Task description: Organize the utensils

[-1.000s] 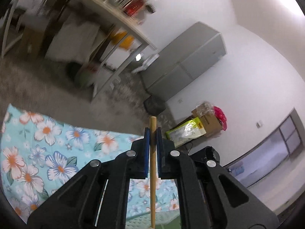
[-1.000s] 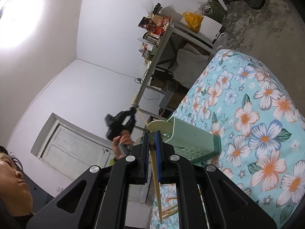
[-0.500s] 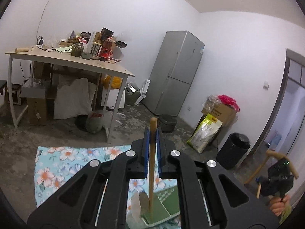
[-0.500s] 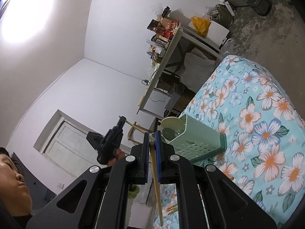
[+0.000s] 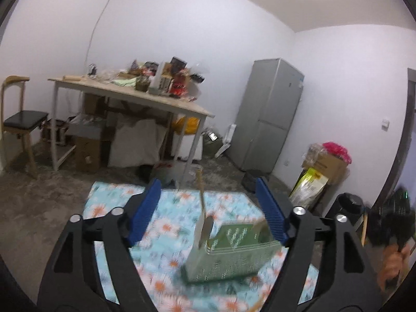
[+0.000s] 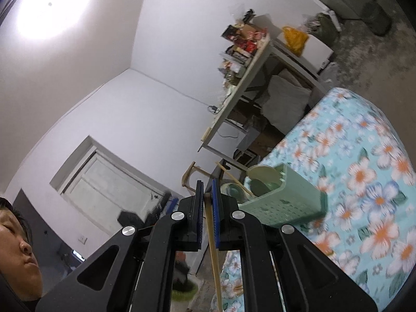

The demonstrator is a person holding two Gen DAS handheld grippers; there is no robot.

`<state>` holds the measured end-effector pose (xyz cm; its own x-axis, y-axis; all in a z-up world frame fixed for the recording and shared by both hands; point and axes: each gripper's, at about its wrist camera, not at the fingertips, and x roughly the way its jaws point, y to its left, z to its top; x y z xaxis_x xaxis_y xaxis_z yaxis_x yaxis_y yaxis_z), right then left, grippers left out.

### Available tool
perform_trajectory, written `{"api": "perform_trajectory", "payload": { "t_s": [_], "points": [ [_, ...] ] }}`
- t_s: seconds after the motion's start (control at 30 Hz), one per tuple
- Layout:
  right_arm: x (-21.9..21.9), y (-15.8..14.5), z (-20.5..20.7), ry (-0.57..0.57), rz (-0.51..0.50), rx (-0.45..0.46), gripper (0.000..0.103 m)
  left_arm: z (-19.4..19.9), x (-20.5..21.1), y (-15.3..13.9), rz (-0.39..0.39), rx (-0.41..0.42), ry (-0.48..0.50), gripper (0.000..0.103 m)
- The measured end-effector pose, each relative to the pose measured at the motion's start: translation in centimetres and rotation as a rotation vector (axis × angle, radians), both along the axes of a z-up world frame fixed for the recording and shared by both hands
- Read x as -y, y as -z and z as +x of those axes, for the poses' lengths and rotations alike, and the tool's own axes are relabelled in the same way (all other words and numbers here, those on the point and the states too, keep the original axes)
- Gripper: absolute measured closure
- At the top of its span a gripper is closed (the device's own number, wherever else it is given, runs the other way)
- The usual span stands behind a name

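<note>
Fingers of the left gripper [image 5: 208,204] are spread wide apart with nothing between them, and just past them a wooden stick [image 5: 200,195] stands up in the green basket [image 5: 234,257] on the flowered cloth [image 5: 166,215]. Seen from the right wrist, the right gripper [image 6: 207,201] is squeezed tight on another thin chopstick [image 6: 213,249], which runs back toward the camera. Far to its right, the basket sits on the cloth with a stick poking out.
</note>
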<state>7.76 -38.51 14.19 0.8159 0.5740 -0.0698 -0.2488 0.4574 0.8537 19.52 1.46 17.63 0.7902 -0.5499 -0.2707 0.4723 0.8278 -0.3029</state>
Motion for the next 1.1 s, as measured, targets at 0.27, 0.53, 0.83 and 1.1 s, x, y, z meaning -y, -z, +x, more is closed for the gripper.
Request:
{"api": "perform_trajectory", "payload": {
  "t_s": [0.27,0.53,0.83,1.1],
  "points": [
    [-2.6,-6.0,4.7,-0.074,-0.099,0.111,0.096,-5.7,-2.4,5.8,0.071,-0.157,-0.08,0.02],
    [-4.3,-11.4,10.2,-0.047,-0.206,0.195,0.096,-9.4,-4.7,9.5,0.128,-0.238,-0.182,0.016],
    [-4.9,-13.2,13.8,0.066,-0.354,0.21,0.096,-11.0,-5.5,11.5,0.148,-0.271,-0.215,0.013],
    [-6.1,-12.0,14.7,0.134,-0.539,0.174,0.096,-11.1,-4.7,12.2,0.181,-0.268,-0.2,0.013]
  ]
}}
